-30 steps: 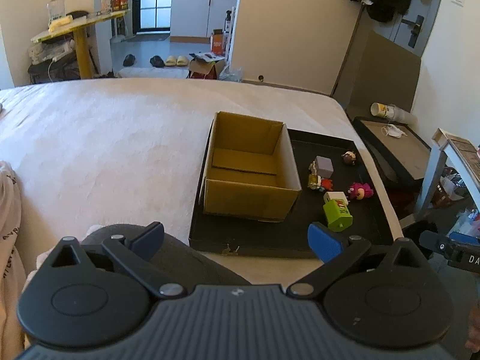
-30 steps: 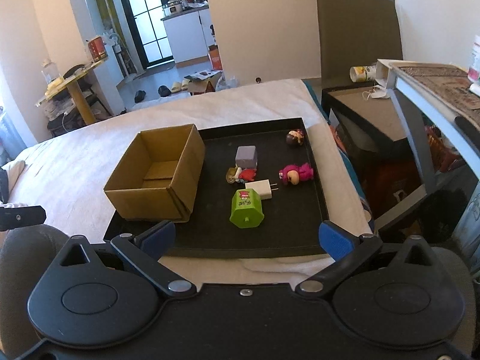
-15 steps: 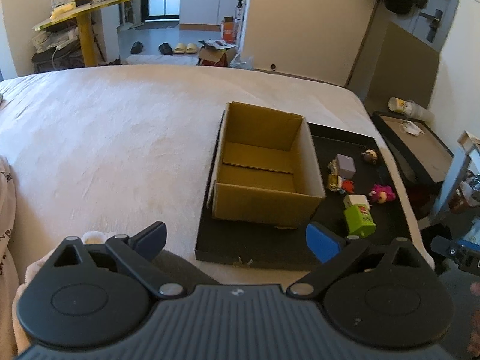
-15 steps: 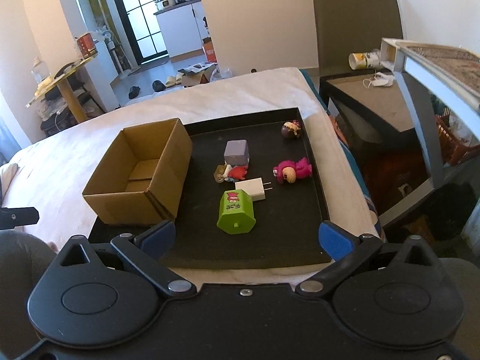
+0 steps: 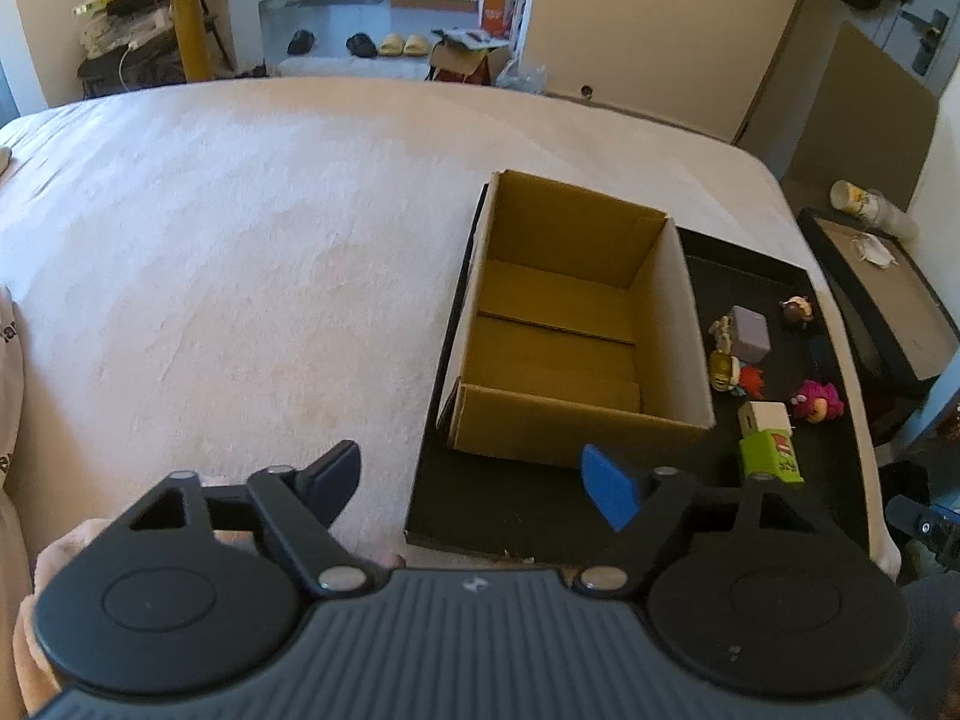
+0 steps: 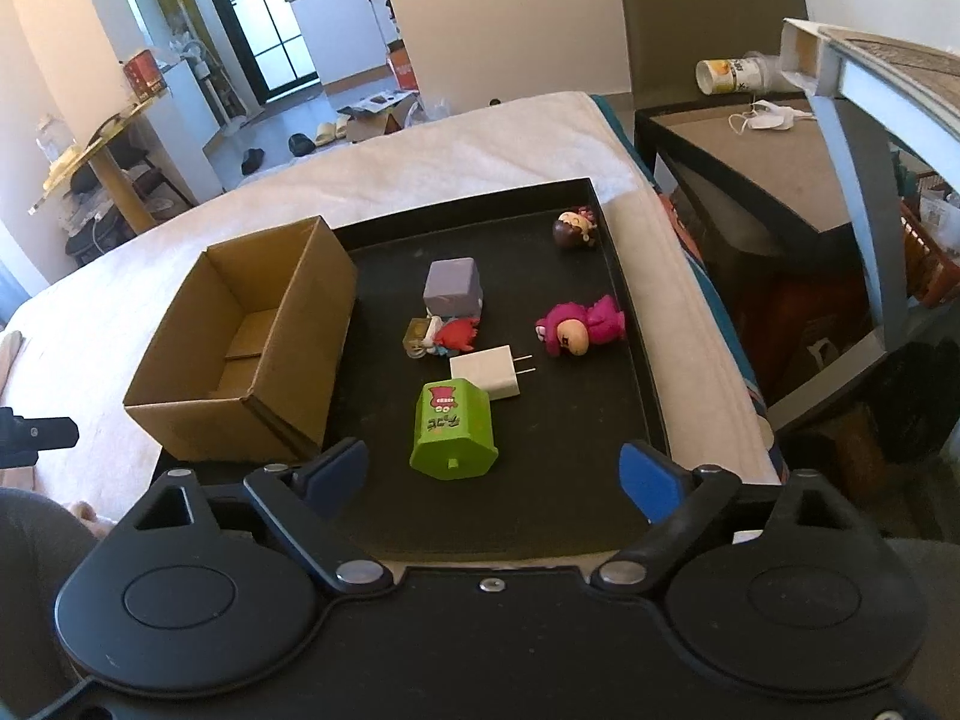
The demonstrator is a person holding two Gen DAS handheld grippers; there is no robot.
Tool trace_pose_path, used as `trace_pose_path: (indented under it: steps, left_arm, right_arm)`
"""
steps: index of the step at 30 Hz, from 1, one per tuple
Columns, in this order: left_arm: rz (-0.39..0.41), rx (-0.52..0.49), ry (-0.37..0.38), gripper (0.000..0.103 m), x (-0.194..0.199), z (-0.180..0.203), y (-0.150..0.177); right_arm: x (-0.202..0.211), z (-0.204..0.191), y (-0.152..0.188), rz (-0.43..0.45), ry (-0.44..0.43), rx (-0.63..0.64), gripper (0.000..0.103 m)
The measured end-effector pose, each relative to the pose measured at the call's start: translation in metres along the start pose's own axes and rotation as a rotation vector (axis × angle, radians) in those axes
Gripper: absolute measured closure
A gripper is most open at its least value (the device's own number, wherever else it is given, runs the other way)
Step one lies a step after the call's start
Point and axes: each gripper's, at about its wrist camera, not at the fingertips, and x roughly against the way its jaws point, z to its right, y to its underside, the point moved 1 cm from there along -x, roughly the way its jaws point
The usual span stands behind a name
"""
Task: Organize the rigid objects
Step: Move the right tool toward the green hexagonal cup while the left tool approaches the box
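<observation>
An open, empty cardboard box (image 6: 240,354) (image 5: 570,330) stands on the left of a black tray (image 6: 540,480) (image 5: 510,516) on the bed. To its right on the tray lie a green toy block (image 6: 453,429) (image 5: 771,456), a white plug charger (image 6: 486,371), a purple cube (image 6: 453,287) (image 5: 750,335), a pink figure (image 6: 579,327) (image 5: 817,401), a small red figure (image 6: 453,333) and a brown-haired figure (image 6: 573,228). My right gripper (image 6: 492,474) is open and empty just in front of the green block. My left gripper (image 5: 474,483) is open and empty before the box.
The bed (image 5: 240,240) spreads wide to the left of the tray. A dark side table (image 6: 750,162) with a cup and a mask stands to the right. A chair frame (image 6: 864,138) rises at the right edge.
Both grippers have moved forward toward the tray. The box and toys look larger and nearer. Nothing has been picked up.
</observation>
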Motion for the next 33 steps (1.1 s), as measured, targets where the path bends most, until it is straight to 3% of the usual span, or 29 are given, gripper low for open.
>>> trace_pose_path:
  steps: [15, 33]
  left_arm:
    - [-0.171, 0.02, -0.068, 0.055, -0.061, 0.004, -0.036]
    - [-0.181, 0.035, -0.112, 0.055, -0.087, 0.001, -0.07]
  right_arm:
    - [-0.06, -0.003, -0.02, -0.147, -0.066, -0.017, 0.03]
    - [-0.117, 0.002, -0.035, -0.259, -0.106, -0.044, 0.03]
